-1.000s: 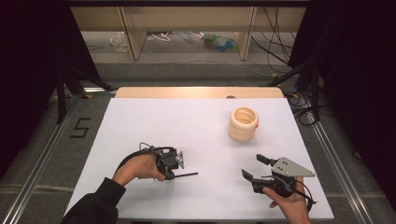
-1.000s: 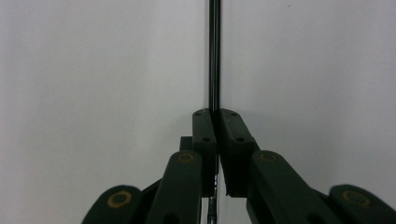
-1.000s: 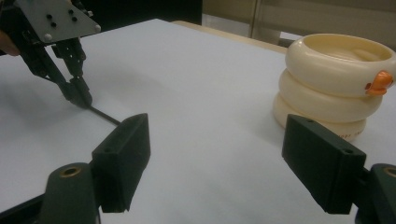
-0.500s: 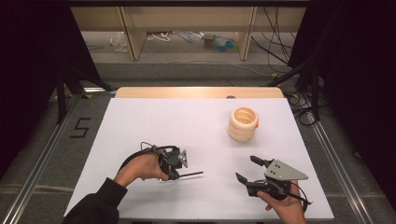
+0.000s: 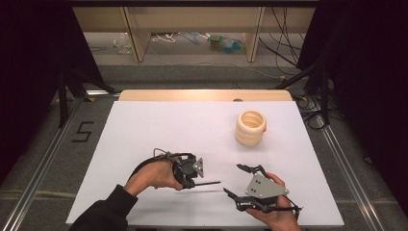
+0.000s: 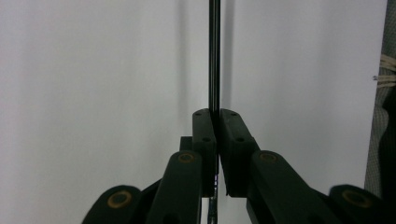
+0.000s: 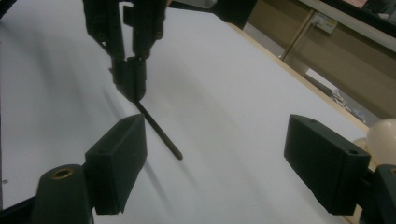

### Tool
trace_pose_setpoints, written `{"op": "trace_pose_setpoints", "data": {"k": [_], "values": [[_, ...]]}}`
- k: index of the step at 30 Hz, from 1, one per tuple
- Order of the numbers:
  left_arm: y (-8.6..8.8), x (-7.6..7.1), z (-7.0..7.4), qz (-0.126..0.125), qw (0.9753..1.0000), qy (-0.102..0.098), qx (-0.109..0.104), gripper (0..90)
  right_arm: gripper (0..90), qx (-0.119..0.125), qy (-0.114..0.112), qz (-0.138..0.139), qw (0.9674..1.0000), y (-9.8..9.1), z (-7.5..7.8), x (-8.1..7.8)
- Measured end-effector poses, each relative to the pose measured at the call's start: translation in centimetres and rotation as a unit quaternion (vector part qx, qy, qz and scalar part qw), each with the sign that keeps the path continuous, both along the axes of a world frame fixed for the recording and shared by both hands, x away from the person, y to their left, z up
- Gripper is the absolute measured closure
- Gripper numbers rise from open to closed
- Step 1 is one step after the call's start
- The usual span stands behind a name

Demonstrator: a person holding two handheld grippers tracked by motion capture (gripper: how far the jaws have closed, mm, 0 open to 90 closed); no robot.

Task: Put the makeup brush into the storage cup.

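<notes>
**A:** Grippers first, nearest you. How do your right fingers stand?

**B:** Your right gripper [image 5: 243, 182] sits at the near edge of the bench [image 5: 159, 120], its fingers [image 7: 116, 154] spread wide with nothing between them. In the right gripper view the rod's free end lies in the gap ahead of them, not touching either one.

**A:** And your left?

**B:** Your left gripper [image 5: 188, 181] is just beyond and to the left, held in your left hand [image 5: 151, 175]. Its fingers [image 6: 205, 140] are pressed together and pinching the rod [image 5: 206, 183] at one end. In the left gripper view the rod [image 6: 214, 51] runs straight out from between them.

**A:** Where does the rod sit, then?

**B:** It is a thin black rod, above the white bench with a faint shadow under it, sticking out of your left fingers toward your right gripper. Its tip is near your right fingers but apart from them.

**A:** Anything farther off?

**B:** A cream ribbed cup [image 5: 250, 127] stands upright on the bench's far right part, well apart from both grippers. Beyond the bench you can see a wooden frame [image 5: 137, 33] and loose cables on the floor.
</notes>
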State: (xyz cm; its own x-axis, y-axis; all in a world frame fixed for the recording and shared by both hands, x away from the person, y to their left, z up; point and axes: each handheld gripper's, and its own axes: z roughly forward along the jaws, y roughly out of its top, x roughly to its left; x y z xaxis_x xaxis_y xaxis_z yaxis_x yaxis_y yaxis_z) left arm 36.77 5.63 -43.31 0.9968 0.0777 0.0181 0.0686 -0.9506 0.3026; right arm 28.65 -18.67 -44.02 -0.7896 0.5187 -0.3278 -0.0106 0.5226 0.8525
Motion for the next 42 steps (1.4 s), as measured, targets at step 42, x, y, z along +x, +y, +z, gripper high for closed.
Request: {"op": "trace_pose_setpoints", "data": {"k": [42], "values": [[-3.8, -1.0, 1.9, -0.039, 0.9992, -0.003, -0.006, 85.3, 54.9, -0.286, -0.132, 0.088, 0.945, 5.3, -1.7, 0.1]]}}
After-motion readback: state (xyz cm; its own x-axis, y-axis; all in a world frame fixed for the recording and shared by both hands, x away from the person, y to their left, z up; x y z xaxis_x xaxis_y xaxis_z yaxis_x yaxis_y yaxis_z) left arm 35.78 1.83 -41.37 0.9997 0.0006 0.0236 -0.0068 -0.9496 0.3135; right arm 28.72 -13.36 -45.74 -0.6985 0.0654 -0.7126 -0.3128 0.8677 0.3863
